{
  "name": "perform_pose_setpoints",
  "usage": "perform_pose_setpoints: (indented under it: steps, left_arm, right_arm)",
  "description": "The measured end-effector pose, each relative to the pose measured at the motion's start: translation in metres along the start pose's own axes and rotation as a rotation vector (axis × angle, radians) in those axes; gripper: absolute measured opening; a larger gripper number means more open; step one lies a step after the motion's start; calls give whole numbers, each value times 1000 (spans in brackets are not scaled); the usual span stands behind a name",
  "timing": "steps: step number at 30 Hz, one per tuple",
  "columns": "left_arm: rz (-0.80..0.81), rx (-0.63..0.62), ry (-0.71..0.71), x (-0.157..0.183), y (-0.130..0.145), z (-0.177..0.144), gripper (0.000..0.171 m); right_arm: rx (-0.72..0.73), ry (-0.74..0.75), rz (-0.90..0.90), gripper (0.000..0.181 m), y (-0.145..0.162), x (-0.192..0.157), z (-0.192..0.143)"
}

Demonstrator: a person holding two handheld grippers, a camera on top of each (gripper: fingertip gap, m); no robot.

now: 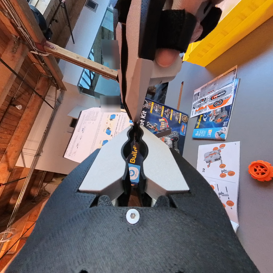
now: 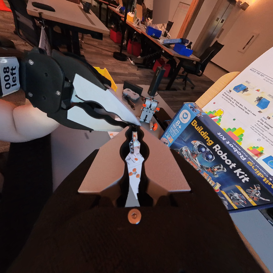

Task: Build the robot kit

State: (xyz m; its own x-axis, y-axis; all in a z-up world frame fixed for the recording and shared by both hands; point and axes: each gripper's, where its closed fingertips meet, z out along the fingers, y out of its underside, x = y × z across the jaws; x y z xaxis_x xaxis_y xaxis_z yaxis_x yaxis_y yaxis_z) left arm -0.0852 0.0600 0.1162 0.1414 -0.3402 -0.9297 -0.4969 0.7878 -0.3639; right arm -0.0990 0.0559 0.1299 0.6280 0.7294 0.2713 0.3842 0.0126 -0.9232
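Note:
My left gripper (image 1: pixel 135 127) and right gripper (image 2: pixel 134 130) meet tip to tip above the grey table (image 1: pixel 254 103). Both are shut. A thin black rod (image 1: pixel 135 133) sits between the left fingertips and runs on from the right gripper's tip (image 1: pixel 133 120). In the right wrist view it shows only as a black dot (image 2: pixel 134 129), with the left gripper (image 2: pixel 136 125) coming in from the left. A dark beam with holes (image 1: pixel 164 130) hangs from that spot toward the table, and it also shows through the right gripper's gap (image 2: pixel 131 146). How beam and rod join is hidden.
A blue kit box (image 2: pixel 214 155) leans beside a printed instruction sheet (image 2: pixel 243 103). On the table lie a booklet (image 1: pixel 212 122), an open manual page (image 1: pixel 218 169) and an orange wheel (image 1: pixel 260 170). A part-built grey model (image 2: pixel 149 110), a grey controller (image 2: pixel 130 93) and a yellow bin (image 1: pixel 229 29) stand farther off. My left and right fingertips are right by each other. My left gripper's tips are some 25 cm from the orange wheel (image 1: pixel 260 170).

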Motion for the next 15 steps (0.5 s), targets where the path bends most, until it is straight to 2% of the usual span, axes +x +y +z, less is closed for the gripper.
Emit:
perform_pose_setpoints:
  steps: [15]
  left_arm:
    - [-211,164,-7,-18,-16,-11,0]
  right_arm:
    - [202,-85,-17,4,-24,-6,-12]
